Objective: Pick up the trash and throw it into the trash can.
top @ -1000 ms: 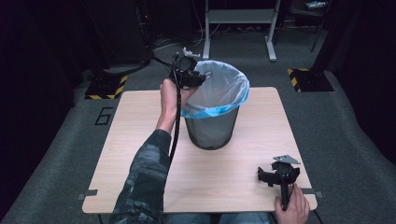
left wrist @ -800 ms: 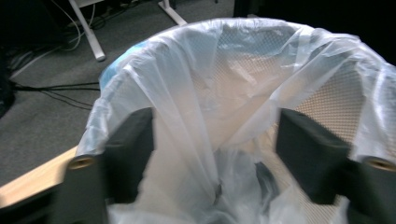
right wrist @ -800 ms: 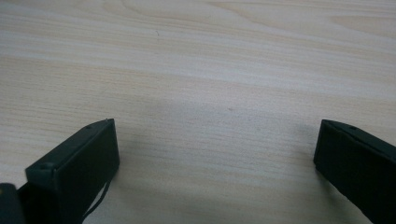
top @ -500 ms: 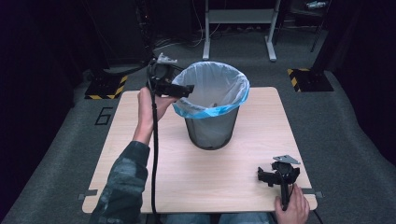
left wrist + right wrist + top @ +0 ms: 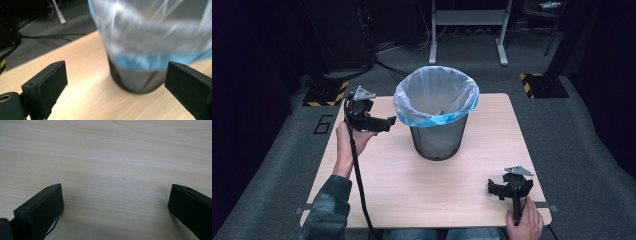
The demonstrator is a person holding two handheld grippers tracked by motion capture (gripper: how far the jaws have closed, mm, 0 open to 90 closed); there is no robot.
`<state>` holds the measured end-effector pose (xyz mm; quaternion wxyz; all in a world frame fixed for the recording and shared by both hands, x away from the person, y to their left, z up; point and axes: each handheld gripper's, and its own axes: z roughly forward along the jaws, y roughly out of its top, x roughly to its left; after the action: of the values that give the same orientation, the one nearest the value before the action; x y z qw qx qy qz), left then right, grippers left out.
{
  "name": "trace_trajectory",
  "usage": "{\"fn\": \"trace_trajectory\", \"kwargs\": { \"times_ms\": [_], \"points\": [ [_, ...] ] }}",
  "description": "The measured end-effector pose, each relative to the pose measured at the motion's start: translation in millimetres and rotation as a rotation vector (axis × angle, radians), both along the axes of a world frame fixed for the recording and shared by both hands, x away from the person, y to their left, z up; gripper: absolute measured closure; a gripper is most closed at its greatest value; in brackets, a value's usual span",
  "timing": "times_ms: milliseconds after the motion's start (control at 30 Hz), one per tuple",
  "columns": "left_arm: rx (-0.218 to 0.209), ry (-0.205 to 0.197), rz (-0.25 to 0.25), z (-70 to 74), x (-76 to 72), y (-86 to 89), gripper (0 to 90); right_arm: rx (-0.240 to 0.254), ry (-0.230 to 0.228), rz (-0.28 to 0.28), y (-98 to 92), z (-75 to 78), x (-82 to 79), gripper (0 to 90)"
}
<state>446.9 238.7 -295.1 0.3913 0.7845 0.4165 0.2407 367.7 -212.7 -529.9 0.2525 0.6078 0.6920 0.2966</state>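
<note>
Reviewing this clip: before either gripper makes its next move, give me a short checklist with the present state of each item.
1. Left gripper open and empty: ok, jaws stand wide apart in the left gripper view.
2. Right gripper open and empty: ok, bare table between its jaws.
3. Bin upright on the table: ok.
4. Liner bag folded over the bin's rim all round: ok.
5. Left gripper apart from the bin: ok, it hangs beside the bin.
6. What lies inside the bin: cannot tell.
</note>
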Motion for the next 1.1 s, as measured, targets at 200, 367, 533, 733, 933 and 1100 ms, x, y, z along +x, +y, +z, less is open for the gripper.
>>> {"fn": "trace_trajectory", "kwargs": {
  "times_ms": [200,367,533,733,933,1100],
  "points": [
    [0.023,0.057,0.029,-44.6,-5.8,14.9,2.6,0.000,0.000,0.000,0.0,0.0,0.0,0.0],
    [0.027,0.107,0.046,-82.0,-9.9,24.5,2.4,0.000,0.000,0.000,0.0,0.0,0.0,0.0],
    [0.011,0.148,0.074,-115.3,-13.6,37.2,2.3,0.000,0.000,0.000,0.0,0.0,0.0,0.0],
    [-0.009,0.193,0.110,-154.9,-17.4,50.0,1.8,0.000,0.000,0.000,0.0,0.0,0.0,0.0],
    [-0.018,0.226,0.142,-199.9,-21.5,59.0,1.1,0.000,0.000,0.000,0.0,0.0,0.0,0.0],
    [-0.011,0.224,0.112,-222.7,-27.6,60.3,1.7,-0.003,-0.001,0.001,-0.2,0.0,0.0,0.0]
  ]
}}
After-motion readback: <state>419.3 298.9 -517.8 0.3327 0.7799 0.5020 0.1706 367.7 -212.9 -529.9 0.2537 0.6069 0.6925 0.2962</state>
